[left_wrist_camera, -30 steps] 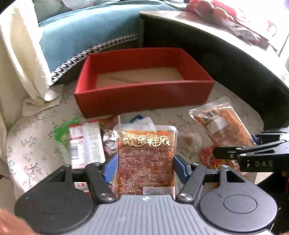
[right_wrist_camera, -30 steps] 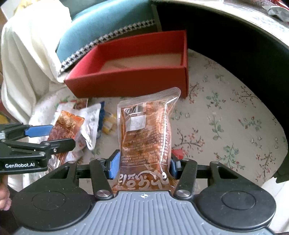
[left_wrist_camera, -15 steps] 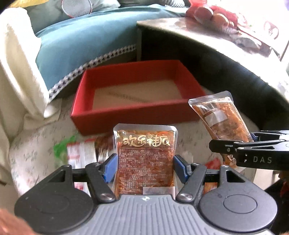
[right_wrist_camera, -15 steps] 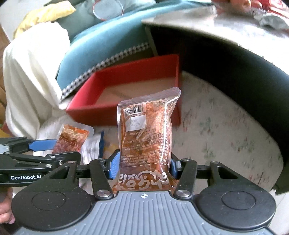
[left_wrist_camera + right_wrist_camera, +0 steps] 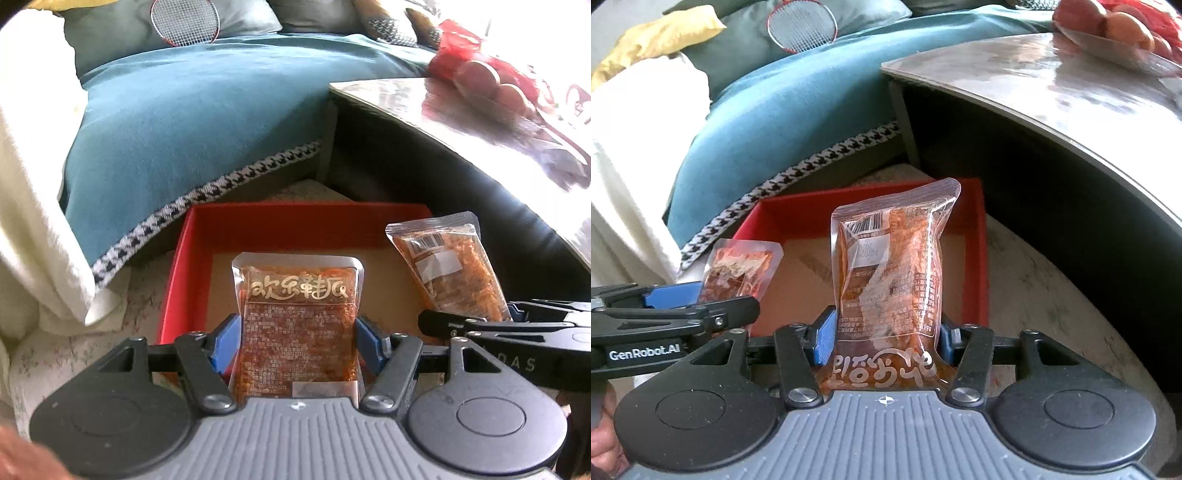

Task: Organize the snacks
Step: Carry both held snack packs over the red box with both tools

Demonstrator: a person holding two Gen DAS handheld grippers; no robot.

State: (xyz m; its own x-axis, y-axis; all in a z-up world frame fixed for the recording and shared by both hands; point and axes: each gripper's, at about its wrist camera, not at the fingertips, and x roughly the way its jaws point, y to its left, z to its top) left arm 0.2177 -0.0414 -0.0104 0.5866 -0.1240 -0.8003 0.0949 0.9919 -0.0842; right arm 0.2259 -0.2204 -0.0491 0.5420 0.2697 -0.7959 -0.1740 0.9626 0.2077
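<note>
My left gripper is shut on a clear pouch of orange-red snack with gold lettering, held upright over the near edge of the red box. My right gripper is shut on a taller orange snack pouch with a barcode label, held upright over the red box. Each view shows the other gripper from the side: the right gripper with its pouch, and the left gripper with its pouch. The box's brown floor looks bare.
A teal sofa cushion with houndstooth trim lies behind the box. A white cloth hangs at the left. A dark round table with a glossy top stands at the right, carrying fruit in red wrap. The box rests on a floral cloth.
Both grippers have lifted and moved forward with their pouches, from above the loose snacks to over the red box. The loose packets on the cloth have dropped out of view.
</note>
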